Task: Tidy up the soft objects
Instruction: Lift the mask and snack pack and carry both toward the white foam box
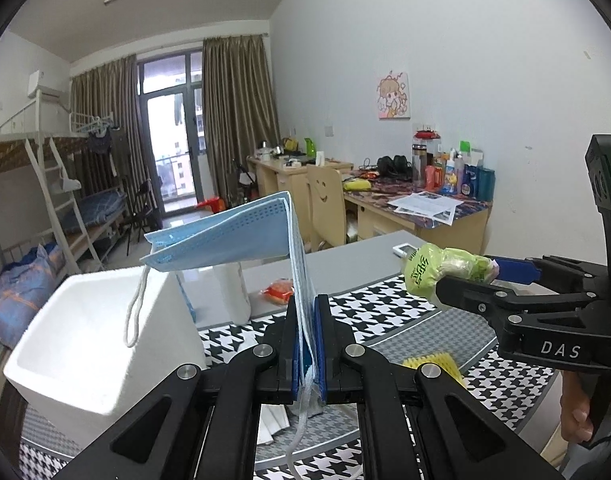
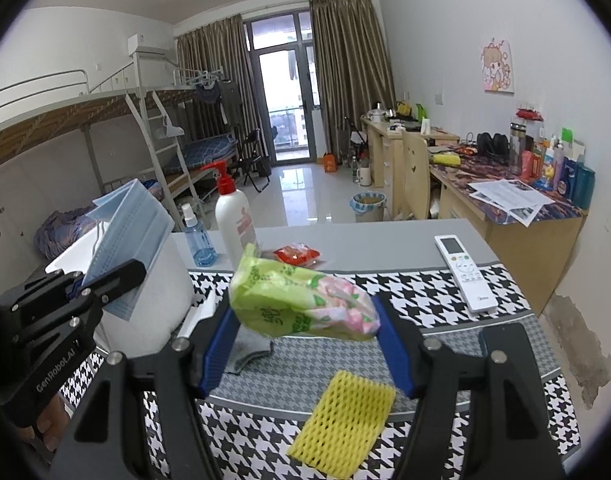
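The white foam box (image 1: 89,344) sits at the left end of the table (image 2: 365,240), and the left gripper (image 1: 305,340), nearer to it, is clamped on a stack of blue masks (image 1: 225,236) that droops over the box's open top. The right gripper (image 2: 305,320) pinches a green tissue pack (image 2: 297,300) in mid-air, long axis crosswise between the jaws, well right of the box (farther to travel). A yellow foam net (image 2: 341,424) lies loose on the mat below it.

A white remote control (image 2: 465,272) is laid on the houndstooth cloth (image 2: 517,396). A pump bottle (image 2: 235,220) and a blue spray bottle (image 2: 197,238) are placed behind.
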Tool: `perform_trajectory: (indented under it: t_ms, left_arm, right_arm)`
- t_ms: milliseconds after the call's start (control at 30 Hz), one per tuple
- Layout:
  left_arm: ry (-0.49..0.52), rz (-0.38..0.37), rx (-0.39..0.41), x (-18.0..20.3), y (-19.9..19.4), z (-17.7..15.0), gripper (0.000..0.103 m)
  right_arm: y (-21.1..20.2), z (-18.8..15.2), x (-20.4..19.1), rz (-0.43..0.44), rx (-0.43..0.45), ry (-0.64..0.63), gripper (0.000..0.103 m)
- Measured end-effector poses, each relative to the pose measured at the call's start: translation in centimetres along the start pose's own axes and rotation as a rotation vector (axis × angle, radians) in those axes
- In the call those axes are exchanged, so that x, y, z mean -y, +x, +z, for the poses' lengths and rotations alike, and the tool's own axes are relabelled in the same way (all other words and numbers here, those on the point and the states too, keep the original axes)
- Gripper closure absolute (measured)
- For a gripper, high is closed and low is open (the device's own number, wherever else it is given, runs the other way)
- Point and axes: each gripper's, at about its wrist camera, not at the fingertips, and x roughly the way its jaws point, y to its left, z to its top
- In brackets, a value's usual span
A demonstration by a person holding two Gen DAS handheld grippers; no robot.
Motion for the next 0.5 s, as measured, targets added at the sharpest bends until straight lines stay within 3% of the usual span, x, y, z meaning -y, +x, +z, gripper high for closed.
perform_trajectory:
  t_ms: [500]
  left_arm:
    - [0.005, 0.033, 0.064, -1.7, -1.1, 1.2, 0.096]
  right_arm:
    - [-0.7, 1.0, -2.1, 0.023, 0.057, 0.001, 0.033]
